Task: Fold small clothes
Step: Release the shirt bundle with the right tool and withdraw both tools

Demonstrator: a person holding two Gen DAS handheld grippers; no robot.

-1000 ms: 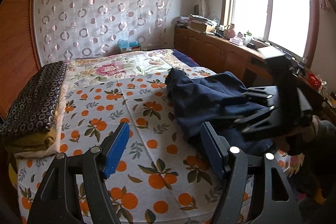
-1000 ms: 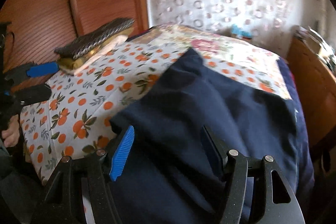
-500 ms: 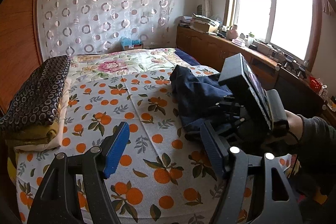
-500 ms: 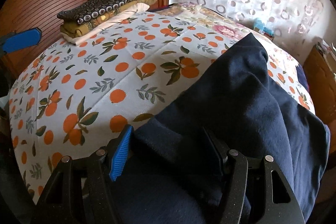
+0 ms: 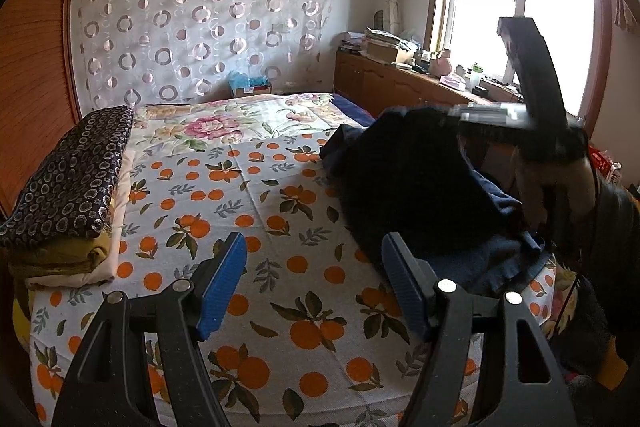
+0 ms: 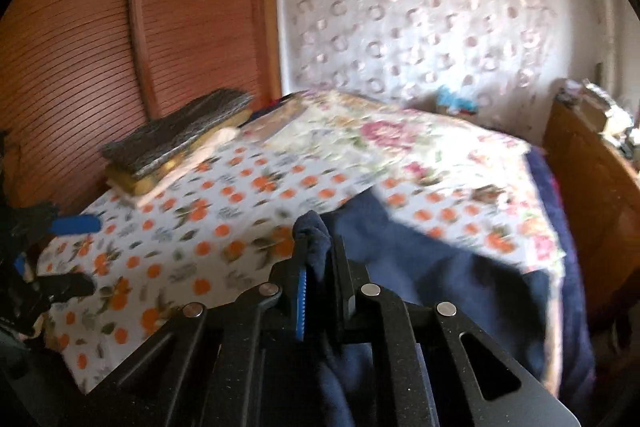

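Note:
A navy garment (image 5: 408,187) lies crumpled on the right side of the orange-print bedspread (image 5: 240,187). My right gripper (image 6: 320,243) has its jaws closing, and the pads pinch a fold of the navy garment (image 6: 440,275); a tuft of cloth pokes out above the tips. In the left wrist view that fold is raised above the bed, with a person's hand (image 5: 560,187) on the tool's handle. My left gripper (image 5: 313,247) is open above bare bedspread, left of the garment, with nothing between its blue pads (image 5: 224,279).
A stack of folded fabrics (image 5: 76,183) sits at the bed's left edge by the wooden wardrobe (image 6: 80,47). A floral quilt (image 5: 240,119) covers the bed's far end. A cluttered wooden cabinet (image 5: 400,83) runs under the window on the right.
The right gripper's jaws went from wide apart to pinched on a fold of the navy garment, then rose with it. The left gripper stayed where it was.

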